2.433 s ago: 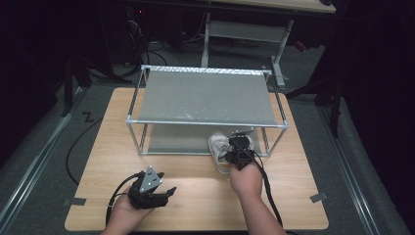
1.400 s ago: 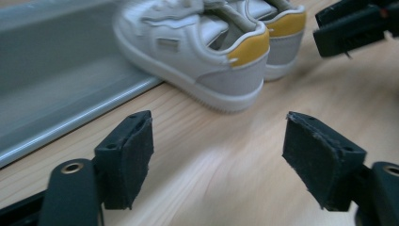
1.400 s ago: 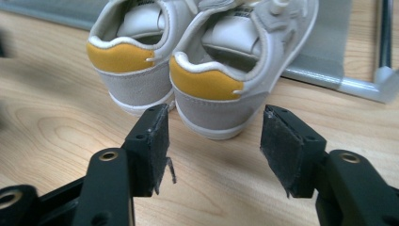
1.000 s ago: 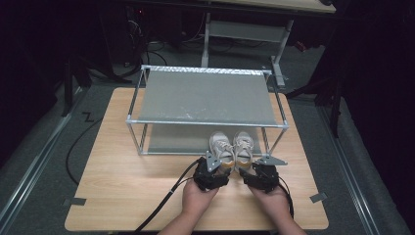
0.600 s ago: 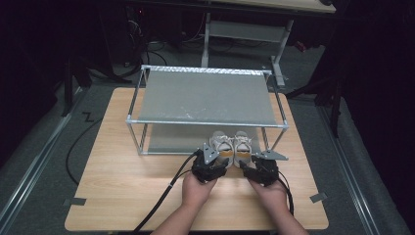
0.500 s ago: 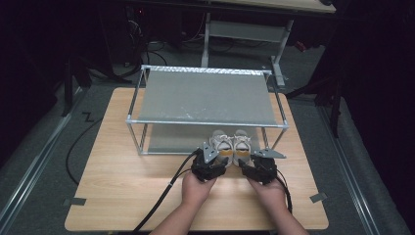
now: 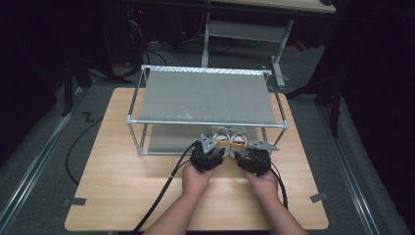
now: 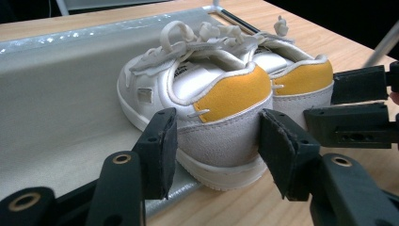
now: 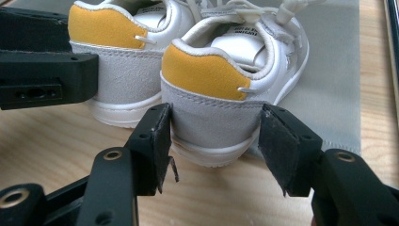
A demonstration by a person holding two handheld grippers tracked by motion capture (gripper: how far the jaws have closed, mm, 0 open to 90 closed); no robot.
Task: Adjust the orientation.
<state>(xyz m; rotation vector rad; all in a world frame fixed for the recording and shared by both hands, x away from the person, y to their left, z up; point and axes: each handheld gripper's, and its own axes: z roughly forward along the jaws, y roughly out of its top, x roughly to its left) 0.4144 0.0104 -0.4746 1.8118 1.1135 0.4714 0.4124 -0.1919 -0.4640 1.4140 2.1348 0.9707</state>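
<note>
Two small white shoes with yellow heel patches stand side by side at the centre of the high view, the left shoe and the right shoe. Two grippers sit just below them, the left gripper and the right gripper (each carried by one hand, so two hands as well). One metal rack with two grey shelves fills the upper middle of the frame on one wooden table, and two strips of grey tape lie near the table's lower corners.

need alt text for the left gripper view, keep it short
The left tool has its two black jaws on either side of the grey heel of a small white shoe with a yellow heel patch. A matching second shoe stands beside it, toes on the rack's grey lower shelf, heels over the wooden table.
</note>
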